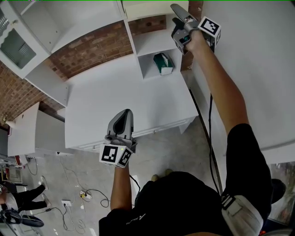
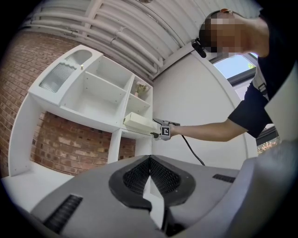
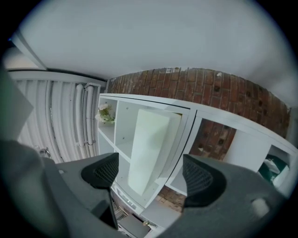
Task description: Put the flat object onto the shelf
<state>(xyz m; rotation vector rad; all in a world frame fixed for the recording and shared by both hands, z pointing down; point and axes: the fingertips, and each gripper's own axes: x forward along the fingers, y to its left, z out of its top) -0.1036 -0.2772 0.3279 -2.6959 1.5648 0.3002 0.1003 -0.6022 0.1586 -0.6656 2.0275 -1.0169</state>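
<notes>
Nearest in: got the left gripper (image 1: 125, 115) held low over the front edge of the white counter (image 1: 138, 106), pads pressed tight together on themselves. Aimed up and across at the shelving, carrying nothing.

Further out, got the right gripper (image 1: 176, 9) up at arm's length against the white shelf unit (image 1: 152, 44), jaws spread wide and pinching nothing. Clear daylight between each pad and what's in front.

Right ahead of that open claw, centred in the gap: the flat object (image 3: 150, 148), a pale cream slab lying flat on a shelf board. Runs lengthwise straight away from the claw, near short end facing the jaws at about the shelf's front edge, far end pointing into the back of the compartment. Looks a touch skewed against the compartment walls.

One cubby higher than the claw, spotted a bunch of flowers (image 2: 141, 88). Lower than the claw, a teal box (image 1: 163, 63) tucked in a bottom cubby. Behind all that, brick wall (image 1: 97, 46).
</notes>
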